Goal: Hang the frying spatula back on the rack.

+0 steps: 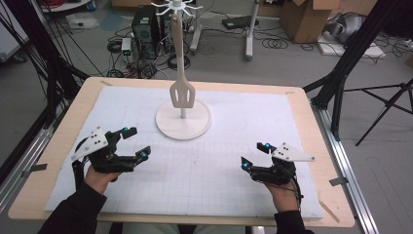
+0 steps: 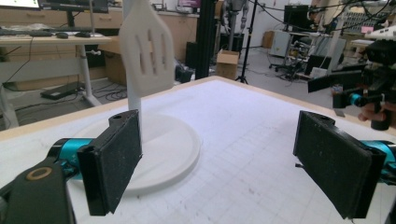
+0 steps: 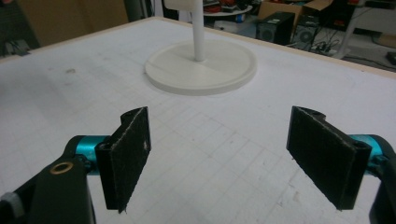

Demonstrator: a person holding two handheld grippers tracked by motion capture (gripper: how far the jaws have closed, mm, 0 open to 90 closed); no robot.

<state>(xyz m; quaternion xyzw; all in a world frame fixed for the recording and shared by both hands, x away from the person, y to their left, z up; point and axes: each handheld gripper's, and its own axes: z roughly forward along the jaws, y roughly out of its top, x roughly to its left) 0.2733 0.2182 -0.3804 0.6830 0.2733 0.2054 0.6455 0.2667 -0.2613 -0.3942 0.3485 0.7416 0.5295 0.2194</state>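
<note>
- We count two tools: the left tool at eight o'clock, black jaws wide apart and empty.
- One pale slotted spatula hangs on one white round-based stand at twelve o'clock, on the gridded white surface.
- Right tool, four o'clock, jaws likewise spread, gripping nothing.

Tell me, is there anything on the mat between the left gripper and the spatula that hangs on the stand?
Nothing visible does. The left gripper has open, empty jaws, and only bare white mat lies between it and the spatula. The spatula hangs above the round base of the stand.
</note>
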